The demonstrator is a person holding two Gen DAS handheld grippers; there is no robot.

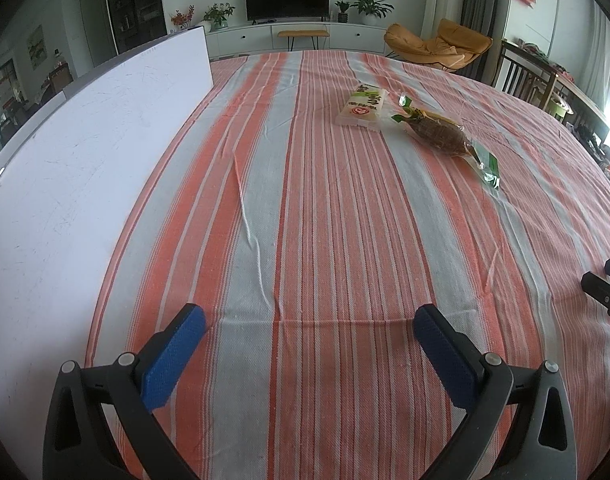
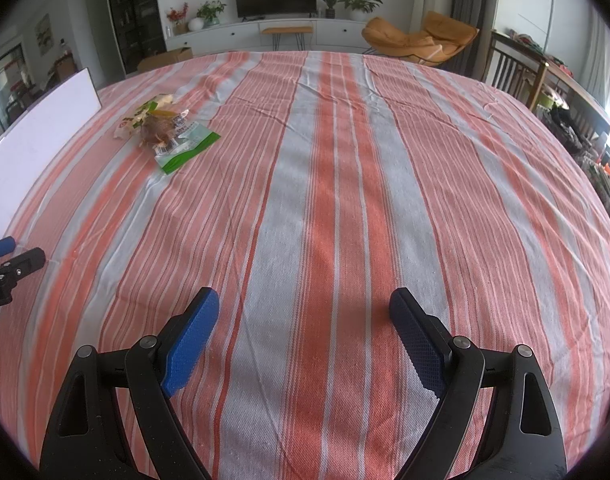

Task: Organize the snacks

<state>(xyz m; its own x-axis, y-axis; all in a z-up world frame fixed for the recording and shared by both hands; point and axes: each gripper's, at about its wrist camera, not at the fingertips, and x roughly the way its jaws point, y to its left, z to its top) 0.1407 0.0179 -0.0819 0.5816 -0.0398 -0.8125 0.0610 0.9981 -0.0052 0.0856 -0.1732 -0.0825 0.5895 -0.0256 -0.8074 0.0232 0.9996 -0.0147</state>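
Observation:
Two snack packets lie side by side on the striped tablecloth (image 1: 325,208). A flat white-and-green packet (image 1: 363,109) lies far ahead in the left wrist view. A clear packet with a brown snack and green ends (image 1: 441,136) lies just right of it. In the right wrist view the same packets sit at the far left, the brown one (image 2: 157,128) in front of the white one (image 2: 141,118). My left gripper (image 1: 309,324) is open and empty, low over the cloth. My right gripper (image 2: 305,312) is open and empty too.
A large white board (image 1: 77,160) lies along the left side of the table, also in the right wrist view (image 2: 41,136). The other gripper shows at the right edge (image 1: 609,292) and at the left edge (image 2: 9,264). Dark chairs (image 2: 517,68) stand beyond the table's right edge.

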